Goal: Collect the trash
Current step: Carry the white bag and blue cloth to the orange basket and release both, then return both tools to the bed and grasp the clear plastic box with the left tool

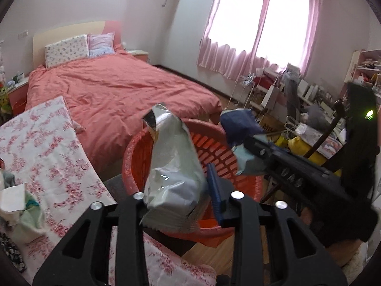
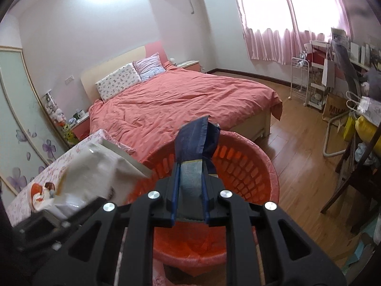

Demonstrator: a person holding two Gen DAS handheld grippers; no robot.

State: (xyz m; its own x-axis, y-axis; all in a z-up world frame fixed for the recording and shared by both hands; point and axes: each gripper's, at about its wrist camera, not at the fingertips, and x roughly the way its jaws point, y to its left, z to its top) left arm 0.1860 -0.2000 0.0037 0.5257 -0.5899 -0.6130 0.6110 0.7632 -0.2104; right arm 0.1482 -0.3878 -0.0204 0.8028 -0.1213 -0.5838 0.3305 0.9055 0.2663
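A red slatted basket stands below both grippers, beside a floral-covered table. My left gripper is over the basket's near rim, shut on a silver-white snack bag that stands up between its fingers. The bag hides the left finger; the blue right finger lies against it. In the right wrist view that white bag and the left gripper show at lower left. My right gripper is shut on a dark blue wrapper, held above the basket's opening.
A bed with a coral cover fills the room behind the basket. The floral tablecloth carries crumpled bags at the left. A cluttered desk, a chair and shelving crowd the right. Wooden floor lies between.
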